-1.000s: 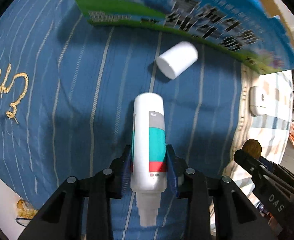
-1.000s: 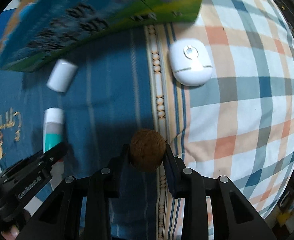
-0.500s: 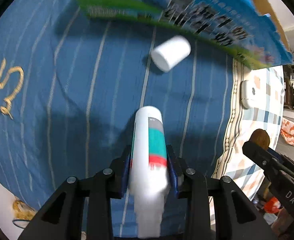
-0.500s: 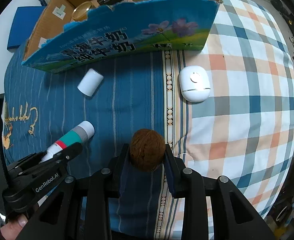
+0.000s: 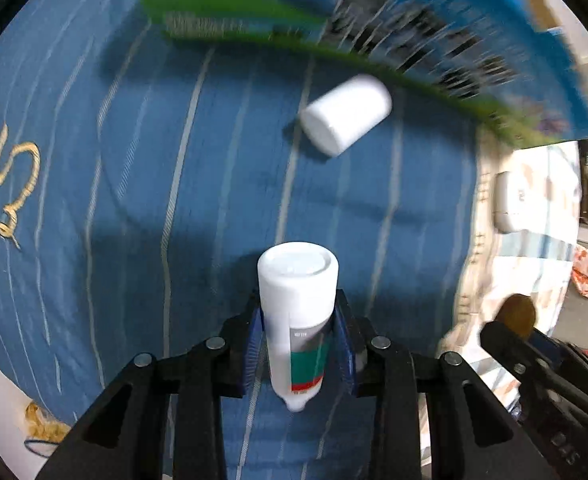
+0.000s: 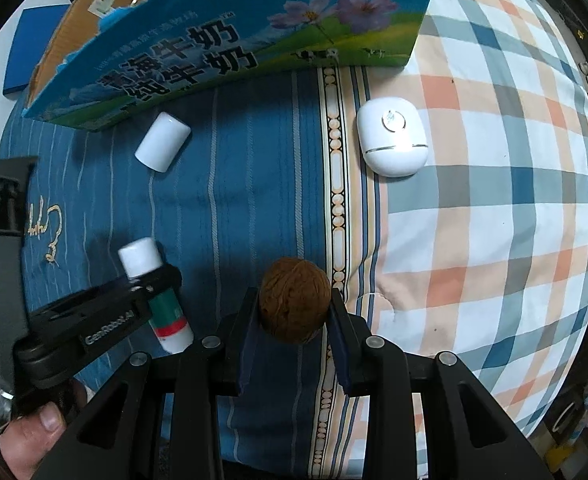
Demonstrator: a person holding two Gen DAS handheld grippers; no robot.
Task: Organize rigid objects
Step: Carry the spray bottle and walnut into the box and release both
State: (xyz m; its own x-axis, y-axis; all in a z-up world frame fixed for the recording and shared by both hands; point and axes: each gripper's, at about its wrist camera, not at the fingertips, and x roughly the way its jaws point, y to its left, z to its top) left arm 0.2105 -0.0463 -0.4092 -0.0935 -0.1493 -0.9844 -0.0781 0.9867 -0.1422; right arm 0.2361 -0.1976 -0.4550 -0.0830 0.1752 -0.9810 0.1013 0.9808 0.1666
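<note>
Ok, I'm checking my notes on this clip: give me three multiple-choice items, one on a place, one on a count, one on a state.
1. The white cap lies on:
A. blue striped cloth
B. checked cloth
C. inside the carton

2. White things lying loose on the bed:
A. one
B. two
C. four

3. The right gripper is:
A. open and empty
B. shut on a walnut
C. shut on a bottle

A: blue stripes surround the cap, near the milk carton.
B: the cap and the white case.
B: the walnut sits between its pads; the bottle is in the left gripper.
</note>
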